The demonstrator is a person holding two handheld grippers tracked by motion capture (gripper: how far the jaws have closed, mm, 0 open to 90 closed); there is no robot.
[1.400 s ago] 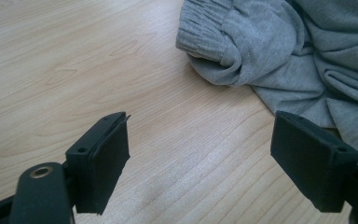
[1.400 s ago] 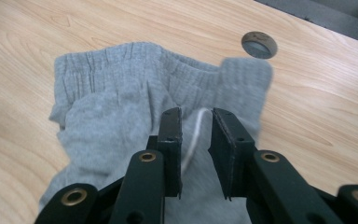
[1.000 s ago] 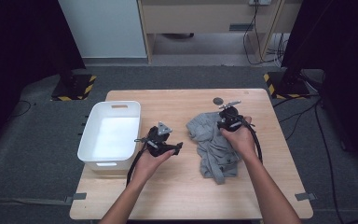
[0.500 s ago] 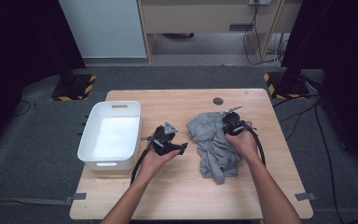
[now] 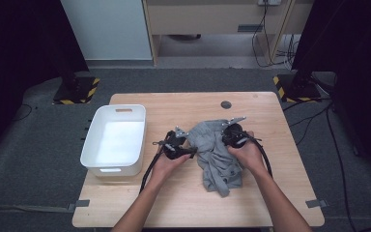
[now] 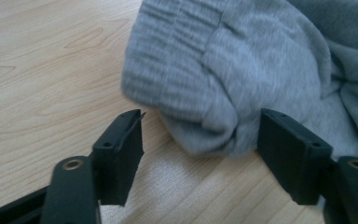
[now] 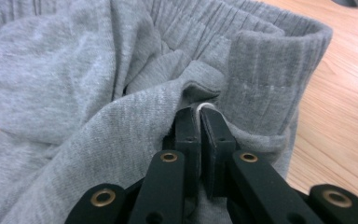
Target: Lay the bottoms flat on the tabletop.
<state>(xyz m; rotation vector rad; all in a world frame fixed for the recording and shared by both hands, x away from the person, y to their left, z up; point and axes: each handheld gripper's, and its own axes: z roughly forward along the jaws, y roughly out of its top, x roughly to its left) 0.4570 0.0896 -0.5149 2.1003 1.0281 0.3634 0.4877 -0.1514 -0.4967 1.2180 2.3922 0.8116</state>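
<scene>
A crumpled grey garment (image 5: 217, 157) lies on the wooden table (image 5: 174, 203), right of centre. My left gripper (image 5: 192, 151) is at its left edge. In the left gripper view the jaws (image 6: 200, 135) stand apart around a ribbed, rolled hem (image 6: 200, 88); they have just been closing, and one pad (image 6: 126, 140) is still clear of the cloth. My right gripper (image 5: 227, 139) sits on the garment's upper right part. In the right gripper view it (image 7: 199, 116) is shut on a fold of the grey cloth (image 7: 74, 70) beside a ribbed cuff (image 7: 270, 79).
A white plastic bin (image 5: 91, 140) stands at the table's left edge, close to my left forearm. A small dark round disc (image 5: 226, 104) sits in the tabletop behind the garment. Bare wood lies in front of the garment and to its right.
My right gripper has come down onto the garment and shut on a fold. My left gripper has moved right and down to the garment's edge, its jaws narrowing.
</scene>
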